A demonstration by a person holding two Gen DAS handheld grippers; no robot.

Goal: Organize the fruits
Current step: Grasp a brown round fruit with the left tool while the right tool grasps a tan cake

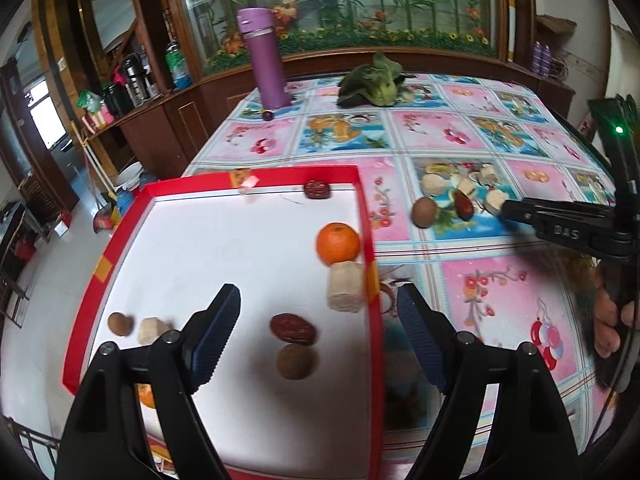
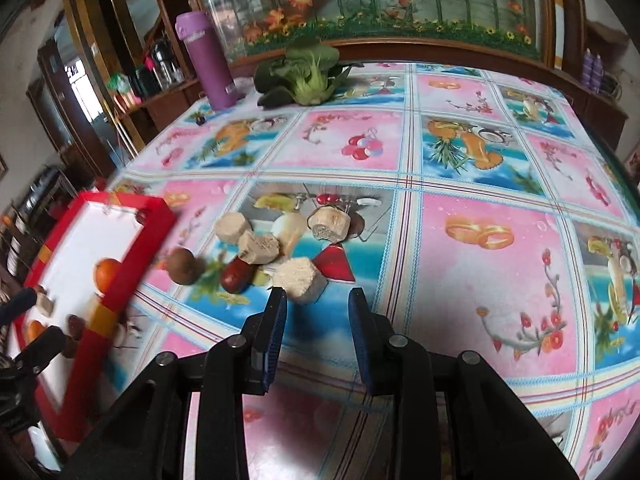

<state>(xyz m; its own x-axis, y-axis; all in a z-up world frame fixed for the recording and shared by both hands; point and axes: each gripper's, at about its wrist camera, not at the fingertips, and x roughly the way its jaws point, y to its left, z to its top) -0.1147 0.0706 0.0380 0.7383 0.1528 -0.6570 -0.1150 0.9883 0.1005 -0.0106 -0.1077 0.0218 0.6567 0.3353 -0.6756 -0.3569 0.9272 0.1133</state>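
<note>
A red tray [image 1: 366,216] with a white floor lies at the table's left edge. Inside are an orange [image 1: 338,243], a beige chunk [image 1: 346,286], a red date [image 1: 292,328], a brown round fruit [image 1: 297,361] and several other pieces. My left gripper [image 1: 318,296] hovers open over the tray, holding nothing. On the tablecloth right of the tray [image 2: 132,264] lie a brown round fruit [image 2: 182,266], a red date [image 2: 236,276] and several beige chunks. My right gripper [image 2: 318,304] is open just behind the nearest chunk [image 2: 306,280], gripping nothing.
A purple bottle [image 2: 210,68] and a leafy green vegetable [image 2: 308,72] stand at the table's far side, with a small dark fruit [image 1: 267,116] by the bottle. A hand [image 1: 612,320] holds the right gripper. Wooden cabinets rise behind; the floor drops left of the tray.
</note>
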